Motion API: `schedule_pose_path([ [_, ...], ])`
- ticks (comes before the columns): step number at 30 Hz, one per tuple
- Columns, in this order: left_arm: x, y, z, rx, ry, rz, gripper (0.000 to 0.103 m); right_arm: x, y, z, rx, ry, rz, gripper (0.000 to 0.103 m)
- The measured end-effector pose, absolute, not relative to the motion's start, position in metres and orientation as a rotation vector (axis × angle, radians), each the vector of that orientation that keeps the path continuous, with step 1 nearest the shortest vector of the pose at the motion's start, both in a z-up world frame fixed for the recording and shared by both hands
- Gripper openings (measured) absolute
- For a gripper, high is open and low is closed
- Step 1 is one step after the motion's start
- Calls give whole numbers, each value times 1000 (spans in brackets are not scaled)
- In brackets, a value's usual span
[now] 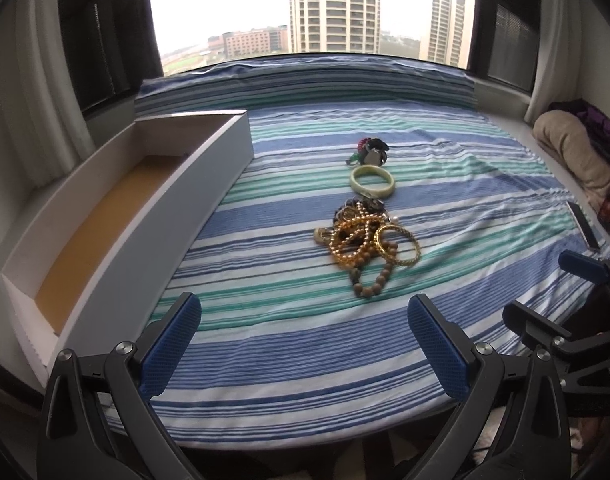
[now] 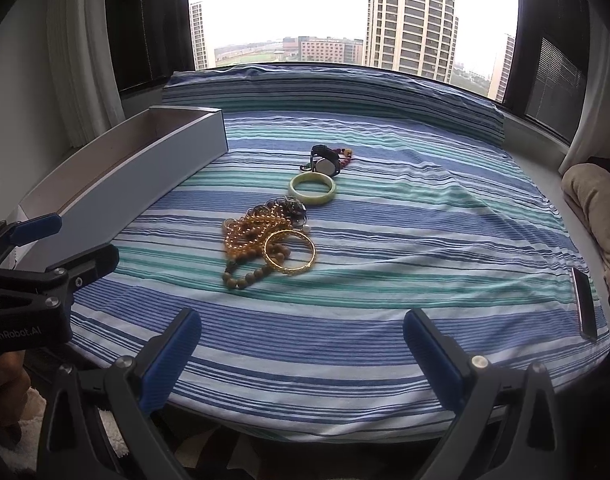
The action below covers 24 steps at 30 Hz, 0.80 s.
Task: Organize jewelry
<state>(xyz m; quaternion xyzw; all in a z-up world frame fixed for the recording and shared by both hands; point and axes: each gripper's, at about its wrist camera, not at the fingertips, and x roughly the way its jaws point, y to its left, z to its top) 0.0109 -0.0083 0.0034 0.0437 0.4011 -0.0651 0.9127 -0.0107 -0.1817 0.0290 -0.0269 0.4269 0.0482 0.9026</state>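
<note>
- The left gripper (image 1: pixel 303 336) and right gripper (image 2: pixel 301 338) both have jaws spread wide, holding nothing.
- The jewelry pile (image 1: pixel 365 240) lies on the striped cloth (image 1: pixel 289 344), beside the empty box (image 1: pixel 89 220).
- The beads look tangled, so pulling one could drag others along.
- The green bangle (image 2: pixel 313 189) might slip out.

The place was a home, most likely a bedroom high up in an apartment building. A blue, green and white striped bed sheet (image 1: pixel 445 184) covered a wide surface beside a large bay window (image 2: pixel 305 4), and tall residential towers (image 2: pixel 411 16) stood outside, seen from a high floor. White pleated curtains (image 2: pixel 81 48) hung at the sides. A folded beige blanket (image 1: pixel 573 152) lay on the window ledge.
</note>
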Motion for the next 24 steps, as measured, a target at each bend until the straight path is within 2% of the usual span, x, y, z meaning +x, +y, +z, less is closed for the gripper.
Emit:
schedule_pose_path([
  [24,7,-3,0,84,836,-105,103,-13,-177,29,-58,888,121,103],
])
